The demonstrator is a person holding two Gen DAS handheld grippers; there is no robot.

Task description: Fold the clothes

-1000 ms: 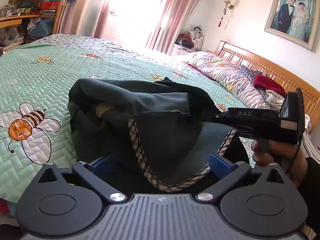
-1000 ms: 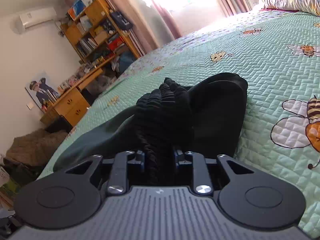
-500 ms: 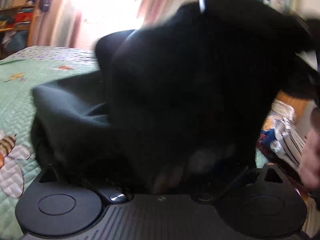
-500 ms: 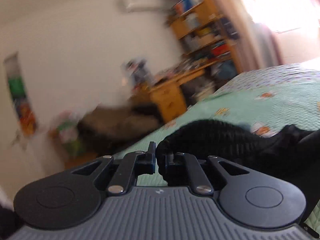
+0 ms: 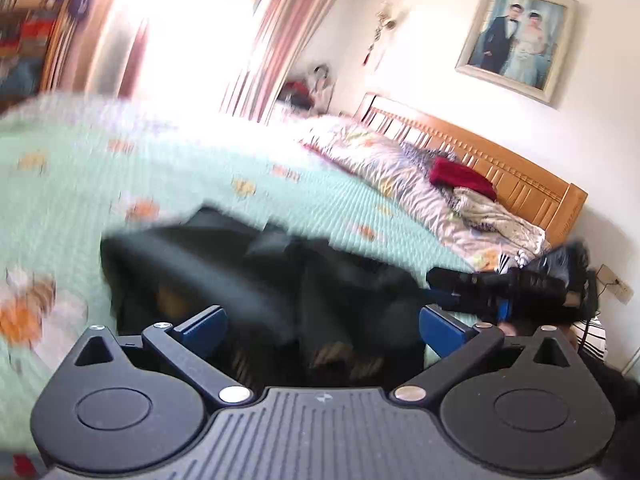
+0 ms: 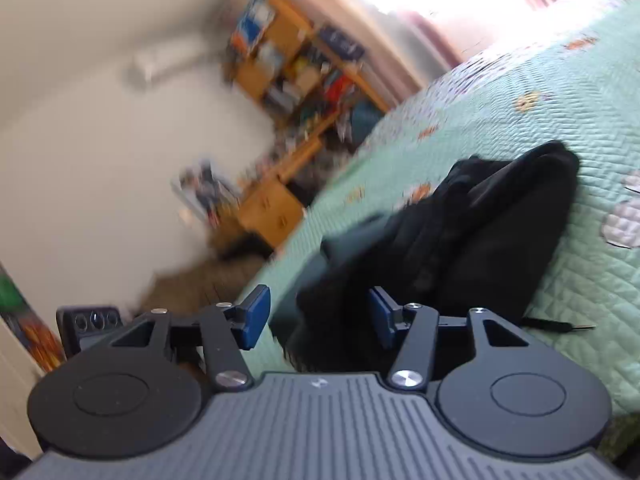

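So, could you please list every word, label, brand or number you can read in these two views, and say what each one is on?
None can be read.
Small pale mark on the left hand-held gripper body: a logo, no letters.
The same mark on the right hand-held gripper, whose jaws are opening: no letters.
Boxes and books on the shelves: too blurred.
Framed portrait: no lettering visible.

Dark garment (image 5: 248,280), mint bee-print quilt (image 5: 168,168), blue-padded tongs (image 6: 316,316)
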